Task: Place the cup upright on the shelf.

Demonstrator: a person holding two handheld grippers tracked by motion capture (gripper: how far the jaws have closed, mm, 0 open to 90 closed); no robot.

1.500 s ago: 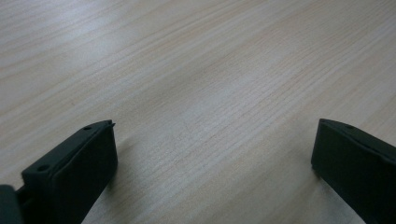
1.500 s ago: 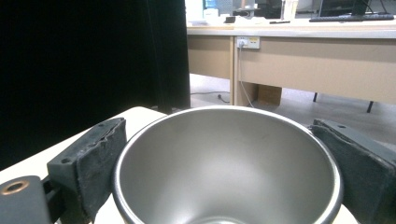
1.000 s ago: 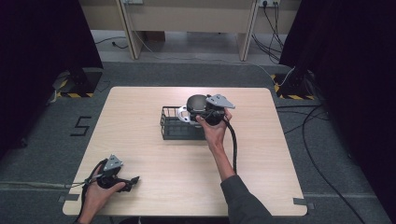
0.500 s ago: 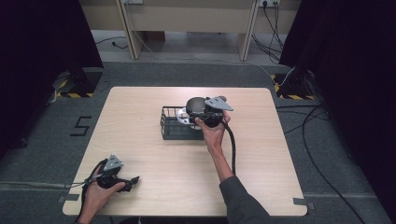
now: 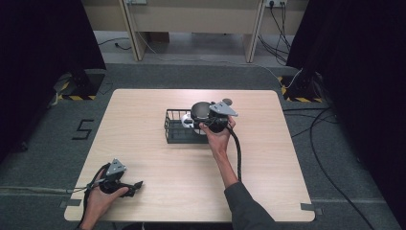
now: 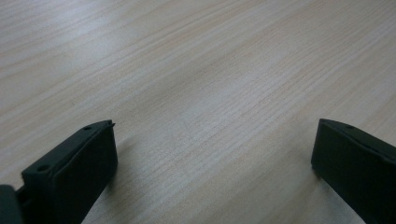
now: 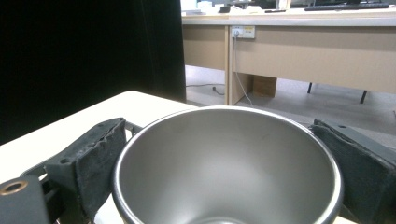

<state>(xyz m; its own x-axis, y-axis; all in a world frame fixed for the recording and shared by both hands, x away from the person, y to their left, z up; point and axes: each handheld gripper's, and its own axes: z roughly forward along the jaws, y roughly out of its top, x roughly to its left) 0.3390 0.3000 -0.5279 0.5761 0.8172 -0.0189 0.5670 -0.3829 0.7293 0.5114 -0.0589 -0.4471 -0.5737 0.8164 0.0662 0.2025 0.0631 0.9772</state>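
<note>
Barely shifted, right gripper (image 5: pixel 205 116) clamps a steel bowl (image 7: pixel 227 164) over the wire basket (image 5: pixel 175 133); left gripper (image 5: pixel 135 184), jaws apart, rests on the pale wood counter (image 5: pixel 153 101) above grey carpet (image 5: pixel 62 143).

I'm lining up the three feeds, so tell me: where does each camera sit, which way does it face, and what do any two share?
High view: above the person's side, looking forward and down on the table; both forearms, left gripper and right gripper at the wire basket.
Left gripper view: on the left gripper, low, facing bare tabletop between open jaws.
Right gripper view: on the right gripper, facing the desks; jaws flank a steel cup.
Shared: the tabletop.
</note>
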